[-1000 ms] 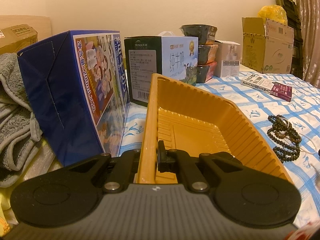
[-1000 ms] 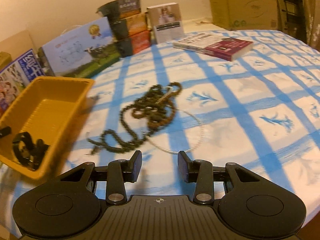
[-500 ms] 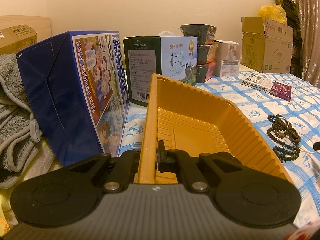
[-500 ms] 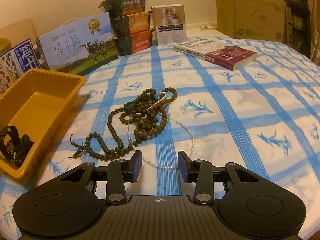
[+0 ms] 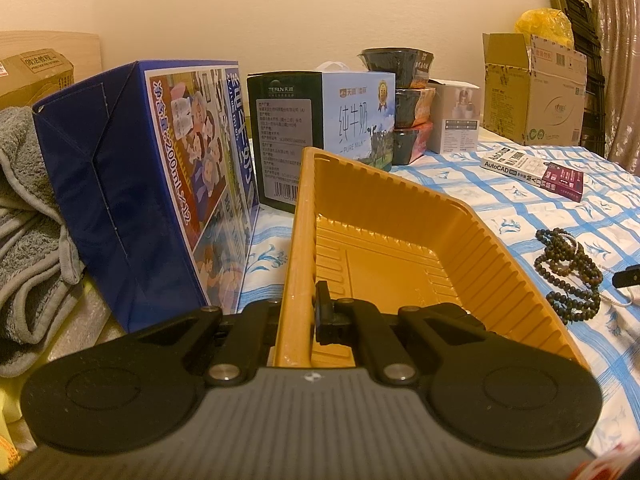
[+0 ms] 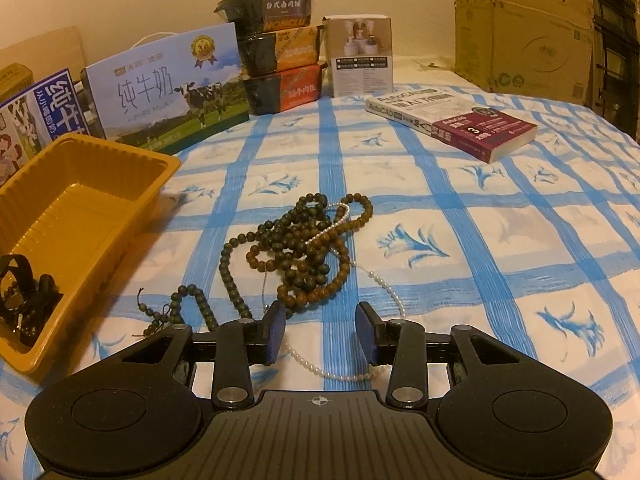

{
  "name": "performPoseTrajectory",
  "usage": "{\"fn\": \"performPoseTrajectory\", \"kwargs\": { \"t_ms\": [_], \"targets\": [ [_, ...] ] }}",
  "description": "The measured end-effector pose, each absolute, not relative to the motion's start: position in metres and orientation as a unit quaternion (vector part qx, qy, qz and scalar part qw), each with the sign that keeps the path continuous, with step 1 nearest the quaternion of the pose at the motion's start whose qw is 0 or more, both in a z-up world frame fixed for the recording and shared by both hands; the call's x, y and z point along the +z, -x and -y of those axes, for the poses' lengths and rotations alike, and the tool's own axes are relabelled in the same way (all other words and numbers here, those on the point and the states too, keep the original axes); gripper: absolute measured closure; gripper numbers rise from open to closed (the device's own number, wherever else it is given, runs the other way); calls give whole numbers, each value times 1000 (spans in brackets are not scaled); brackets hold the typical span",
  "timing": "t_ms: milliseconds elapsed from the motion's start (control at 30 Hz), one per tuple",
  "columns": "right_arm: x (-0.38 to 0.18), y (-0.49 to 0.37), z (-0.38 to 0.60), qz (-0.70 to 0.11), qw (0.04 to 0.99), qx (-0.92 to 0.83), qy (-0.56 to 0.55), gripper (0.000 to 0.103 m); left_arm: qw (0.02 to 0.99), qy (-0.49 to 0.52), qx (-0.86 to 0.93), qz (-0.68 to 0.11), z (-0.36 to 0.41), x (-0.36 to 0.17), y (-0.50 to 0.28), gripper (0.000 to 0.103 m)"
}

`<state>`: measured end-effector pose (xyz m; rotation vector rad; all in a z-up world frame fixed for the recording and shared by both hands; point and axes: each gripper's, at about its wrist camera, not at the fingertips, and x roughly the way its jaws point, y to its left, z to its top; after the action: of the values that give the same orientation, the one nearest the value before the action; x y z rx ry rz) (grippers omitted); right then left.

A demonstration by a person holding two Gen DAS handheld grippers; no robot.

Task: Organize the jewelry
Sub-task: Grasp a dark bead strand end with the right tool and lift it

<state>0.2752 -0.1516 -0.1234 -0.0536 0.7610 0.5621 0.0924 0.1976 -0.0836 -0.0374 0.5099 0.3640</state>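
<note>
My left gripper [image 5: 298,320] is shut on the near left wall of the yellow plastic tray [image 5: 404,216], one finger inside and one outside. The tray [image 6: 76,208] sits at the left in the right wrist view, with the left gripper's dark fingers in its near end. A tangle of dark and brown bead strings [image 6: 308,244] lies on the blue checked cloth, with a thin white pearl strand [image 6: 384,284] running through it. My right gripper [image 6: 322,334] is open and empty, low over the near end of the beads. The beads also show in the left wrist view [image 5: 568,268].
A blue carton [image 5: 152,200] stands close left of the tray, a milk box [image 6: 168,92] behind it. Stacked food bowls [image 6: 280,48], a small white box [image 6: 360,56], a book [image 6: 452,120] and a cardboard box [image 6: 524,36] stand farther back. Grey towels [image 5: 28,248] lie far left.
My right gripper has moved forward and down toward the beads, which now lie just in front of its open fingers. The left gripper and tray have stayed put.
</note>
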Motion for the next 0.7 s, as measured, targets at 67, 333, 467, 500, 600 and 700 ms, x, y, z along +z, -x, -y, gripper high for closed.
{"fn": "performPoseTrajectory", "kwargs": {
  "t_ms": [67, 333, 467, 500, 600, 700],
  "targets": [
    [-124, -279, 150, -366, 890, 271, 25, 63, 951, 19, 179, -251, -198, -84, -92, 99],
    [-128, -298, 153, -368, 895, 250, 11, 63, 951, 19, 179, -251, -198, -84, -92, 100],
    [-129, -305, 154, -369, 899, 238, 1, 65, 951, 18, 179, -251, -198, -84, -92, 100],
    [-129, -307, 154, -368, 899, 238, -4, 65, 951, 18, 179, -251, -198, -84, -93, 99],
    [-128, -311, 154, -371, 893, 256, -26, 65, 951, 19, 179, -251, -198, -84, -92, 99],
    [-127, -311, 145, -363, 891, 272, -15, 65, 951, 18, 179, -251, -198, -84, -93, 100]
  ]
}}
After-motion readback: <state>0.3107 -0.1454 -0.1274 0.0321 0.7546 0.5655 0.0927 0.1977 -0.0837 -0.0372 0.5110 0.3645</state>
